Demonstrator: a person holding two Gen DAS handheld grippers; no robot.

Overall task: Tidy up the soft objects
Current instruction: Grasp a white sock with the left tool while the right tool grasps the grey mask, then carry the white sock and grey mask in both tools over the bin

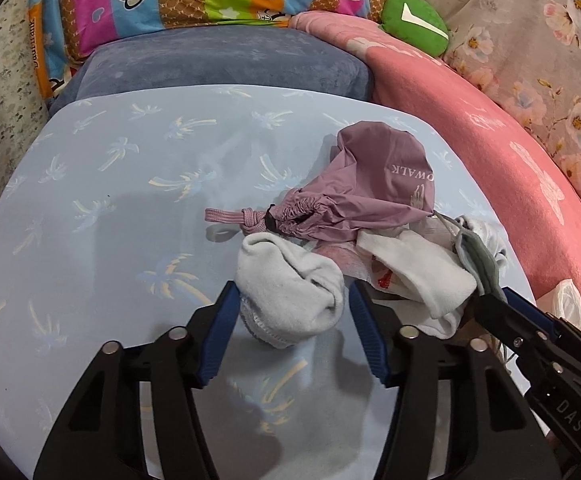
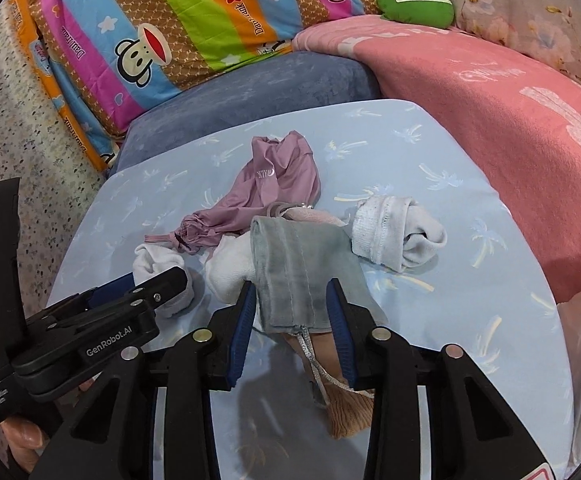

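1. Pale blue sheet (image 1: 110, 200) printed with palm trees, spread flat and carrying all the soft items; looks like a bed or cushion top, cannot tell which.
2. Pink blanket (image 2: 490, 120) bunched along the right edge of the sheet; striped monkey-print quilt (image 2: 150, 40) behind, blue-grey cushion (image 1: 226, 64) between quilt and sheet, green plush (image 2: 414, 0) at the back, floral fabric (image 1: 530, 40) beyond.
3. Mauve drawstring bag (image 1: 378, 184), thin and wrinkled, white lettering on its side, neck gathered shut with a knotted cord pointing left; near the middle of the sheet.
4. Grey-green pouch (image 2: 302, 276), flat with stitched seams and a silver cord trailing from its near end, lying over white socks and a pink knit piece.
5. Rolled white sock (image 1: 290, 292), fluffy, in front of the bag's neck.
6. Second rolled pale sock (image 2: 394, 236), ribbed cuff outward, apart to the right of the pile.
7. Left gripper (image 1: 290, 336): fingers spread wide on either side of the rolled white sock, not closed on it.
8. Right gripper (image 2: 292, 328): fingers apart, flanking the near end of the grey-green pouch, gripping nothing.
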